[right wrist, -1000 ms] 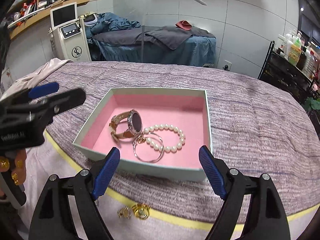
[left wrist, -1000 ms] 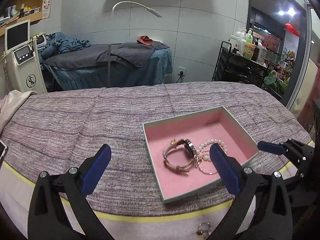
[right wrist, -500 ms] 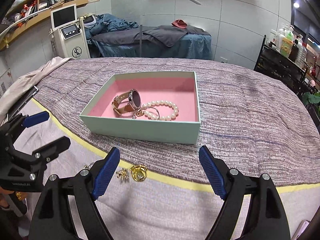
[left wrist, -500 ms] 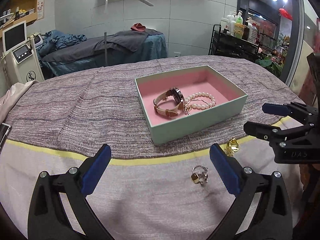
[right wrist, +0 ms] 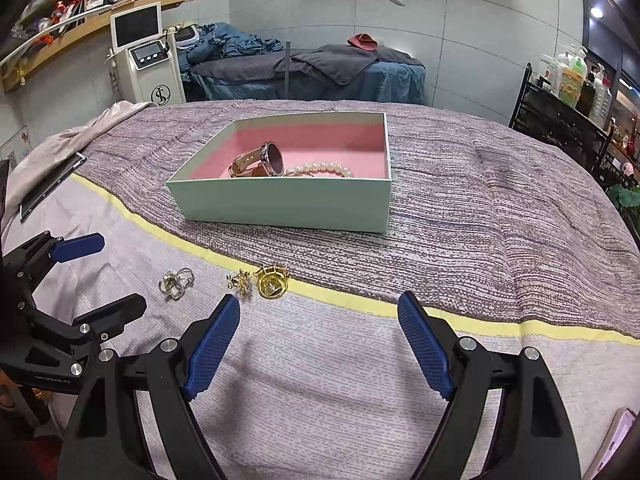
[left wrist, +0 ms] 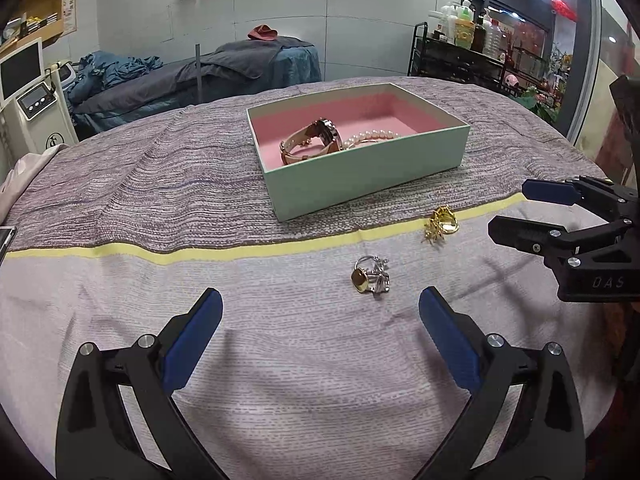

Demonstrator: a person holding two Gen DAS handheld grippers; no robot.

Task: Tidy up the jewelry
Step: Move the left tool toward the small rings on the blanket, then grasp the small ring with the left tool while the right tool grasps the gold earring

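Note:
A mint box with a pink lining stands on the bed; it also shows in the right wrist view. In it lie a watch and a pearl bracelet. On the cover in front of the box lie a silver ring with an amber stone and gold pieces; the right wrist view shows the silver ring and the gold pieces too. My left gripper is open and empty, just short of the silver ring. My right gripper is open and empty, just short of the gold pieces.
The bed has a purple woven cover with a yellow stripe. A phone or tablet lies at the left edge. Behind stand a massage bed, a white machine and a black shelf with bottles.
Both grippers have drawn back from over the box and dropped lower, so the loose rings on the cover now lie close in front of them. Both stayed open.

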